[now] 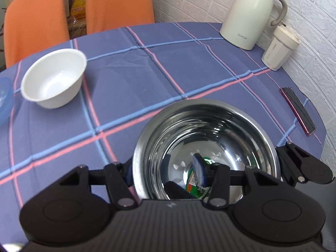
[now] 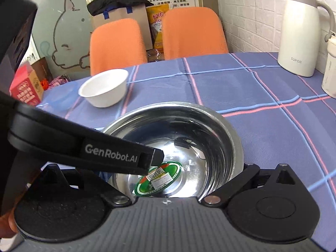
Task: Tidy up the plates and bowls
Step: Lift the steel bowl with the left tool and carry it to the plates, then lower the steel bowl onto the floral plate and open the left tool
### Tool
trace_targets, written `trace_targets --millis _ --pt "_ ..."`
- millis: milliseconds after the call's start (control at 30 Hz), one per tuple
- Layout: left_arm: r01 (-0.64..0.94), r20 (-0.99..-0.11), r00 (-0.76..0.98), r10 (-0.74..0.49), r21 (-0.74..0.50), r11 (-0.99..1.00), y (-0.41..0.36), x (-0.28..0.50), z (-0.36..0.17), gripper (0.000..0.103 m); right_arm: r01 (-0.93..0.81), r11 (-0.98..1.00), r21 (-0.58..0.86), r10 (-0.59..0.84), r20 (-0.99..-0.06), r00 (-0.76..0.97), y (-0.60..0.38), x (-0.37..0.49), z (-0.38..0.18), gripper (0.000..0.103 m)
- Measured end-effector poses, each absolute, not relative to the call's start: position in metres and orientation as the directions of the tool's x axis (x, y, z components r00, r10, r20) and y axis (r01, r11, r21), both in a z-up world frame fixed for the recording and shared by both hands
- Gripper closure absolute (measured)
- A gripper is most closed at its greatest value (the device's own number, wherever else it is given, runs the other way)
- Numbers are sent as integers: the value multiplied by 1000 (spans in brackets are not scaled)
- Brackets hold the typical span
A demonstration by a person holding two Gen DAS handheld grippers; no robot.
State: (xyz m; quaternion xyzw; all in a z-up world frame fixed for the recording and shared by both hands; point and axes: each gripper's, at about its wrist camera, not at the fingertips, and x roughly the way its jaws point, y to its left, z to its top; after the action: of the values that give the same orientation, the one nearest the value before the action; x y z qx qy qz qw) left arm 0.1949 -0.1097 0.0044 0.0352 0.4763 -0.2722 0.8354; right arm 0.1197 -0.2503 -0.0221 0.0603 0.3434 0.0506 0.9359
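Left wrist view: the left gripper (image 1: 166,173) straddles the near rim of the steel bowl (image 1: 210,126), 1 blue pad (image 1: 199,171) inside and 1 outside, closed on the wall. The bowl sits on the checked tablecloth (image 1: 147,73). A white bowl (image 1: 53,78) stands well apart at far left, a blue bowl (image 1: 4,98) beside it. A jug (image 1: 250,12), a cup (image 1: 278,48) and a phone (image 1: 298,110) lie along the right edge.

Right wrist view: the right gripper's (image 2: 168,191) fingers are hidden behind the steel bowl's near side; its opening cannot be told. A green label (image 2: 160,177) sits in the bowl's bottom. A black strap (image 2: 84,149) crosses the rim from the left.
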Motion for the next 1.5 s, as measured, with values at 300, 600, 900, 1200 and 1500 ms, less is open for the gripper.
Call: trace_targets --millis 300,600,900,1200,1500 --pt "377 -770 512 -381 -197 905 -22 143 30 55 -193 967 169 256 -588 767 -182 84 -8 14" --pt "203 -772 575 -269 -184 962 84 91 19 55 -396 905 153 407 -582 704 -89 62 -10 14" --pt "182 -765 574 -293 -230 956 118 72 -4 55 -434 895 108 400 -628 668 -53 45 -28 14" --pt "164 -728 613 -307 -262 951 133 62 -3 36 -428 904 23 359 -586 727 -50 31 -28 15" --pt "143 -697 650 -302 -279 950 140 56 3 32 -439 897 50 378 -601 704 -57 38 -26 15"
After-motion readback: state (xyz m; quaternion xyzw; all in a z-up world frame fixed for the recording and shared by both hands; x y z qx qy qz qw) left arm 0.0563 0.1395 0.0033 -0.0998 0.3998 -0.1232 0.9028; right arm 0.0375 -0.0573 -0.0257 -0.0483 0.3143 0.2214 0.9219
